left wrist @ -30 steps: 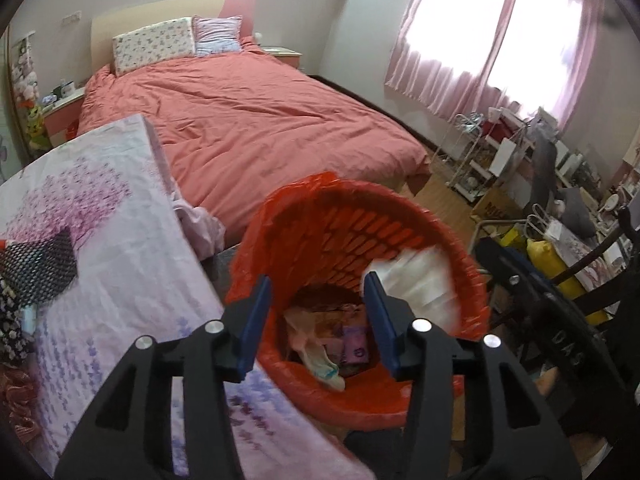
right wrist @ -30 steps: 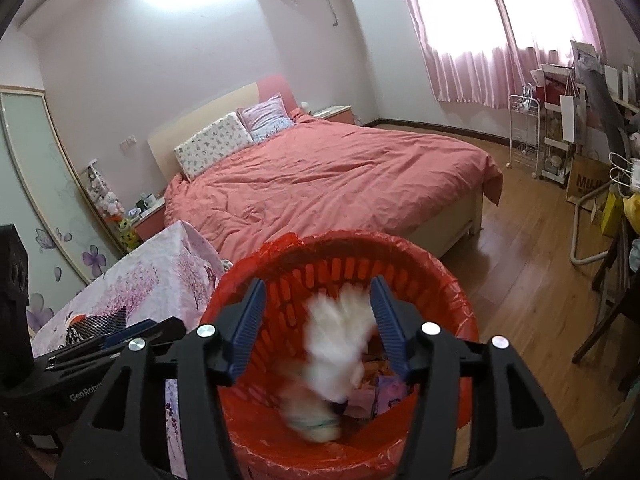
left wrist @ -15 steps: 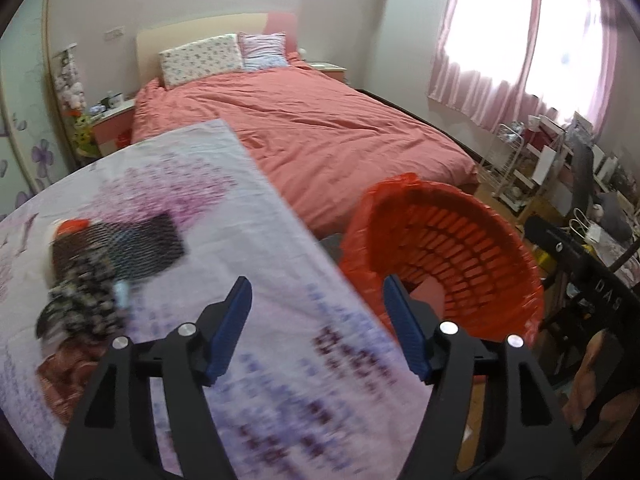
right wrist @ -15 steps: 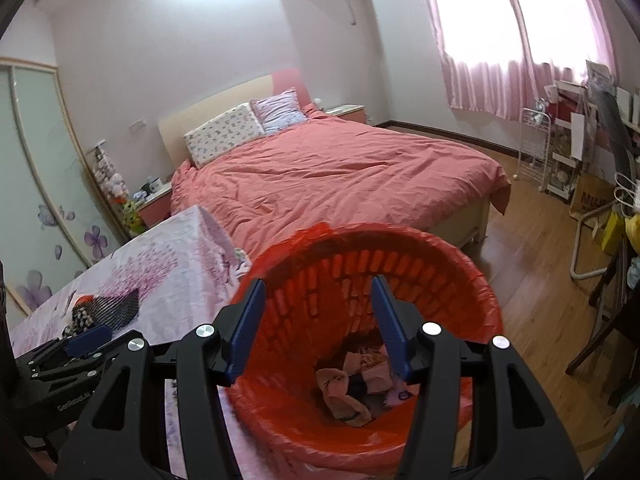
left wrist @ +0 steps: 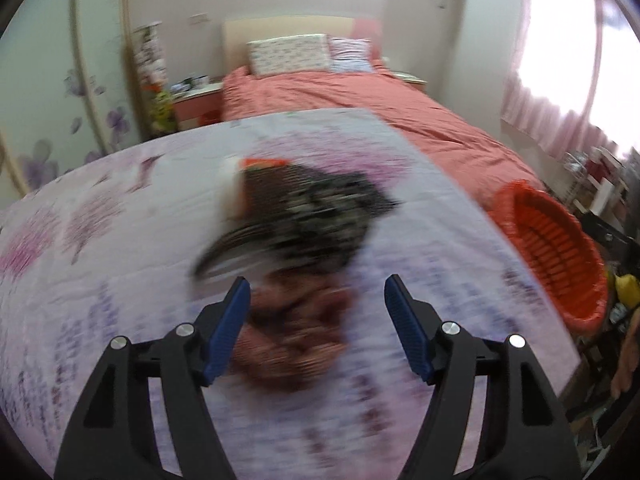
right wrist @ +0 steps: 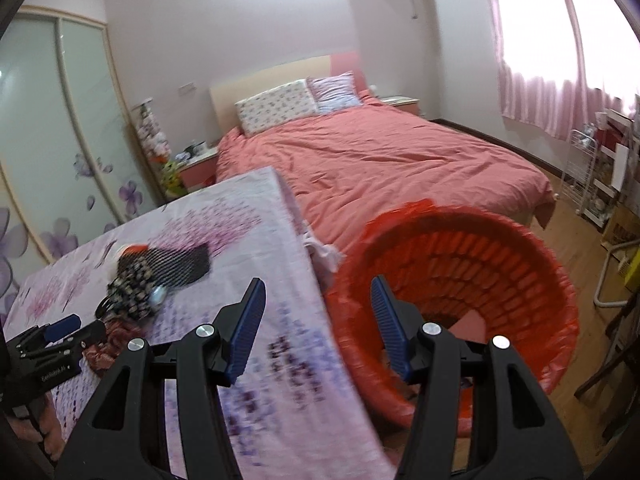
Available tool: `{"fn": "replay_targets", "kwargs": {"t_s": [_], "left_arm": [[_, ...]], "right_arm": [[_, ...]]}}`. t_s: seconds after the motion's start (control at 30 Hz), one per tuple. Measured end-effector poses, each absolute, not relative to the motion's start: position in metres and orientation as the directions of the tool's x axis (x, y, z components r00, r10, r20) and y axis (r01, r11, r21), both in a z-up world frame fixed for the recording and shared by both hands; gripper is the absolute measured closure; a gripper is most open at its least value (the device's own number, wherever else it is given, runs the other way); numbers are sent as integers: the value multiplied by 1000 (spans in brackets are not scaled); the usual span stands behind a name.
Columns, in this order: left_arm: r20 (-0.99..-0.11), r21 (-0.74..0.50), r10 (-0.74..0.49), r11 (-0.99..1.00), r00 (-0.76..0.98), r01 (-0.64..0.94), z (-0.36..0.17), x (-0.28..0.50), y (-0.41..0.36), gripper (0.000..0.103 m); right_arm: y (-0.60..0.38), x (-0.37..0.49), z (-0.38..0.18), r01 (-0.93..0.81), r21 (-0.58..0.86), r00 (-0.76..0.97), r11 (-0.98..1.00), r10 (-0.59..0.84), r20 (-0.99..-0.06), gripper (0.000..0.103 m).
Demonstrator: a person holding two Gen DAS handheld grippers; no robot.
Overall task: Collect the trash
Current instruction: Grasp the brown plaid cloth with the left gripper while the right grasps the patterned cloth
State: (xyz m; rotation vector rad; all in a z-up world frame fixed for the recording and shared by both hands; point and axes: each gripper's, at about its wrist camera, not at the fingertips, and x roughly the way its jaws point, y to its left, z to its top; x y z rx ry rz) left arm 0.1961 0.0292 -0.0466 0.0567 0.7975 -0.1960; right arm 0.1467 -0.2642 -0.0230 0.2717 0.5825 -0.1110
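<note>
An orange slatted trash basket (right wrist: 472,276) with a red liner stands on the floor beside the table; it also shows at the right of the left wrist view (left wrist: 556,256). My left gripper (left wrist: 318,320) is open and empty above a blurred pile on the floral tablecloth (left wrist: 120,280): a dark mesh and patterned piece (left wrist: 304,216) and a crumpled reddish-brown wrapper (left wrist: 296,340) between the open fingers. My right gripper (right wrist: 318,320) is open and empty over the table edge next to the basket. The left gripper (right wrist: 60,332) shows at the left of the right wrist view, beside the pile (right wrist: 160,272).
A bed with a salmon duvet (right wrist: 380,160) fills the room behind the table. A white wire rack (right wrist: 592,176) and chairs stand at the right by the pink curtains. A nightstand (right wrist: 196,160) and a sliding wardrobe (right wrist: 52,140) are at the left.
A white tissue dropped from my right gripper into the basket. My left gripper swung left from above the basket to over the pile on the table. My right gripper shifted left too.
</note>
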Motion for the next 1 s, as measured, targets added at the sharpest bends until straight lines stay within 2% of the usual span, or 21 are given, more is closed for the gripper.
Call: {"fn": "replay_targets", "kwargs": {"t_s": [0.1, 0.17, 0.27, 0.5, 0.6, 0.67, 0.77, 1.0], "left_arm": [[-734, -38, -132, 987, 666, 154, -55, 199, 55, 37], [-754, -50, -126, 990, 645, 135, -64, 203, 69, 42], [-778, -74, -139, 989, 613, 130, -75, 208, 74, 50], [-796, -107, -154, 988, 585, 115, -85, 226, 72, 57], [-792, -84, -135, 990, 595, 113, -87, 231, 67, 62], [-789, -69, -127, 991, 601, 119, -88, 229, 63, 73], [-782, -74, -142, 988, 607, 135, -87, 224, 63, 83], [-737, -113, -171, 985, 654, 129, -67, 203, 90, 87]], "right_arm": [[-248, 150, -25, 152, 218, 825, 964, -3, -565, 48], [-235, 152, -27, 131, 214, 820, 968, 15, -572, 48], [-218, 154, -28, 100, 199, 812, 975, 36, -582, 48], [-200, 156, -28, 66, 177, 804, 982, 53, -593, 48], [-194, 158, -29, 58, 175, 800, 983, 59, -597, 48], [-191, 159, -30, 54, 175, 798, 983, 63, -599, 48], [-185, 161, -31, 44, 173, 796, 984, 71, -602, 48], [-164, 170, -30, 4, 173, 788, 985, 104, -607, 48]]}}
